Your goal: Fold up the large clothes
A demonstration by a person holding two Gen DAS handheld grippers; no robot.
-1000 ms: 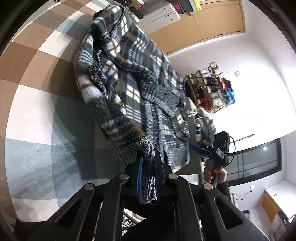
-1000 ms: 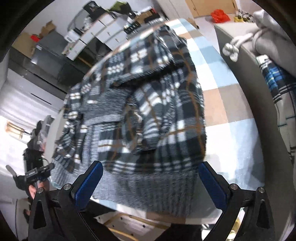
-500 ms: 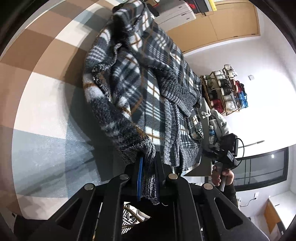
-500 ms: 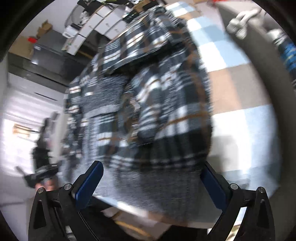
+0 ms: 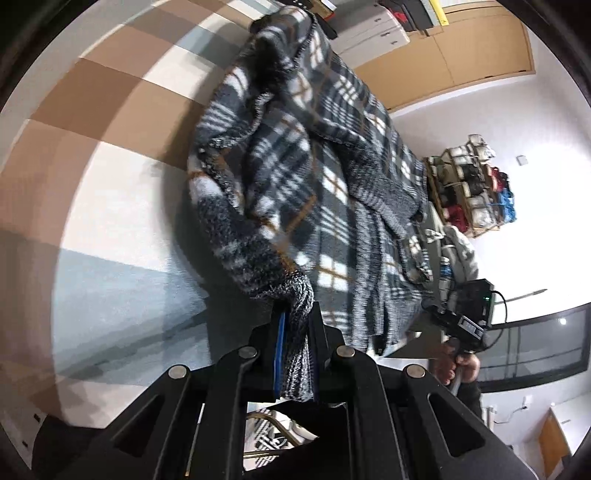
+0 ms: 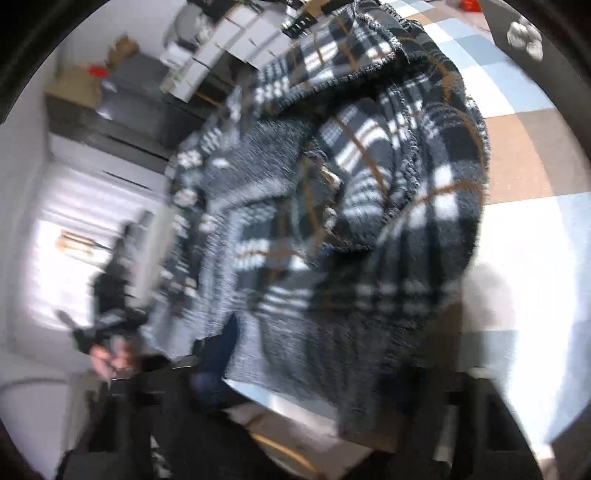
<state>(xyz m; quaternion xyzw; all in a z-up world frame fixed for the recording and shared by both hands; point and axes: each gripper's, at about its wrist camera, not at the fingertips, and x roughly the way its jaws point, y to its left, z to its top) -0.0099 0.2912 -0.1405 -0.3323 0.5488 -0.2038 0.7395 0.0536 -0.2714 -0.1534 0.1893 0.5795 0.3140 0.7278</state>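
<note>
A large dark plaid fleece jacket with grey knit trim lies on a checked cloth-covered table. My left gripper is shut on the grey knit cuff of its sleeve and holds it just above the table. In the left wrist view the right gripper shows in a hand past the jacket's far hem. The right wrist view is heavily blurred; the jacket fills it and one blue-padded finger lies at the hem. The other finger is hidden in the blur.
A shelf with coloured yarn or bundles stands by the white wall. Wooden cabinets and white drawer boxes are beyond the table. Another grey garment lies past the jacket. Boxes and a dark cabinet show in the right wrist view.
My left gripper has drawn the sleeve cuff further over the jacket body. The right gripper has swung fast toward the hem, so its view is now blurred and the jacket looks closer.
</note>
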